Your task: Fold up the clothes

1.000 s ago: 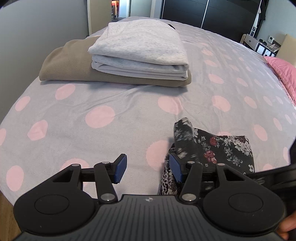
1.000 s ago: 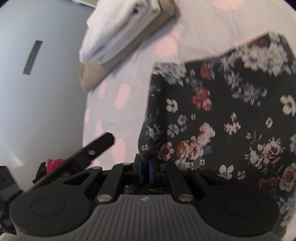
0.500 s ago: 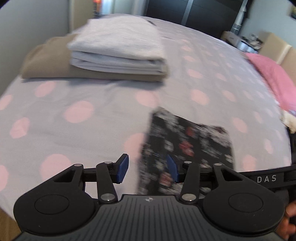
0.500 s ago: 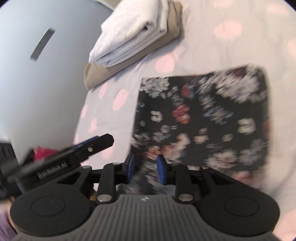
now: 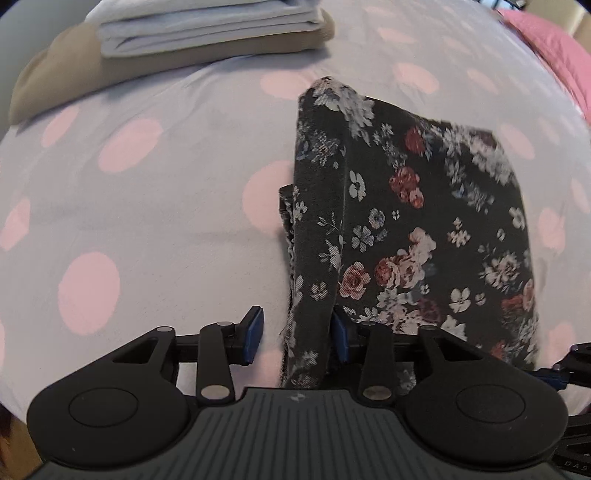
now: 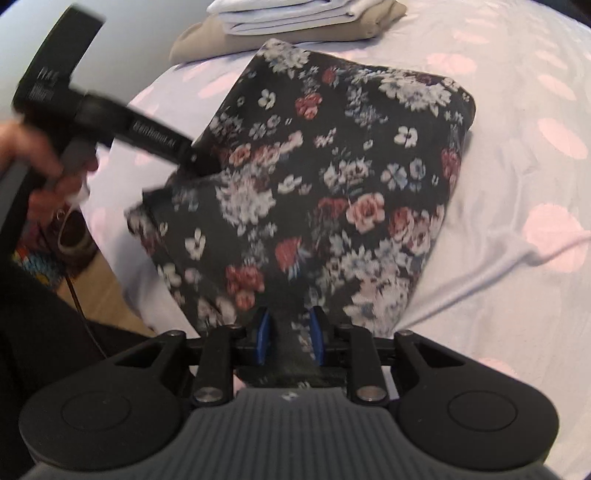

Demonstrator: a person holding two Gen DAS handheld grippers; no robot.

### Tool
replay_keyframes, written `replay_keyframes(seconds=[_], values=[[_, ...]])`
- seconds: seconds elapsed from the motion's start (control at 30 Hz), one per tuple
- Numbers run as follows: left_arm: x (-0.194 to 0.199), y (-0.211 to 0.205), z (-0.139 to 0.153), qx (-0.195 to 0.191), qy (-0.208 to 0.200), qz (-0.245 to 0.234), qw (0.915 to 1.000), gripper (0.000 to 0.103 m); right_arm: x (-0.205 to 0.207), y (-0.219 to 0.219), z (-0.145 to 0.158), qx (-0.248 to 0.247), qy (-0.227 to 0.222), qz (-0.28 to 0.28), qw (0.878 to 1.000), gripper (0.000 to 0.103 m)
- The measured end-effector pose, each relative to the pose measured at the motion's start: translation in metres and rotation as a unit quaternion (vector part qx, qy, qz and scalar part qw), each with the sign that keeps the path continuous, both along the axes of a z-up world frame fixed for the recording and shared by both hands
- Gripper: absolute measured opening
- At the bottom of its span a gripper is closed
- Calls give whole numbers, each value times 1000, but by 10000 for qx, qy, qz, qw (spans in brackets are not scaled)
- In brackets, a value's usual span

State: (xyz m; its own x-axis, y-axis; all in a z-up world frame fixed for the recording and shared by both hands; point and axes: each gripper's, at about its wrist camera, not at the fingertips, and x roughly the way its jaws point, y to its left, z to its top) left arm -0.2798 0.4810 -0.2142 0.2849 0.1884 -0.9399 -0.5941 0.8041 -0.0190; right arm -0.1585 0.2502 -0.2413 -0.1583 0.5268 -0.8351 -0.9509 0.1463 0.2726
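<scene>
- Bedroom scene: pale grey bedsheet point(image 5: 155, 206) with pink polka dots fills pretty much both views.
- Up at 12 o'clock in the left wrist view there's a folded stack, a white folded garment point(image 5: 207, 26) sitting on top of a tan folded garment point(image 5: 74, 70). Same stack shows at about 12 o'clock in the right wrist view too.
- Over at 1 o'clock in the left view, a bit of pink blanket point(image 5: 554, 48) peeks in at the edge.
- Main thing is the dark floral garment point(image 5: 424, 229), folded into a rough rectangle and lying on the sheet, centre to 3 o'clock in the left view, well short of the stack.
- Left gripper point(image 5: 297, 341) is spread wide; a raised left edge of the floral fabric hangs down between the blue pads, up against the right-hand one, with a clear gap to the left-hand one. So not clamped on anything.
- Right gripper point(image 6: 290, 339) has its blue pads partly apart, with a bunched bit of the floral garment point(image 6: 325, 184) between them at 6 o'clock. Can't tell if they're actually pinching it, that area's blurry.
- In the right view the left gripper's black body comes in from 9 o'clock, its tip touching the garment's left edge, with the person's hand point(image 6: 33, 166) blurred behind it.
</scene>
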Motion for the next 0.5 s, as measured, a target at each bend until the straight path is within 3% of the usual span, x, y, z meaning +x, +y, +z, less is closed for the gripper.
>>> replay_keyframes(seconds=[0.1, 0.2, 0.3, 0.37, 0.43, 0.5], values=[[-3, -3, 4, 140, 26, -27, 9999, 45, -3, -2, 2, -43, -314, 263, 9992, 20], [-11, -6, 13, 234, 22, -33, 9997, 43, -1, -4, 5, -137, -339, 312, 9988, 20], [-22, 4, 13, 151, 14, 297, 9994, 45, 1, -8, 5, -243, -303, 263, 9989, 16], [-22, 5, 16, 300, -3, 343, 9990, 44, 2, -13, 8, -233, -280, 234, 9991, 16], [-25, -2, 27, 610, -30, 372, 9974, 33, 2, -16, 15, -216, -266, 188, 9992, 17], [-29, -8, 41, 872, -115, 445, 9951, 32, 1, -22, 25, -118, -312, 142, 9993, 16]])
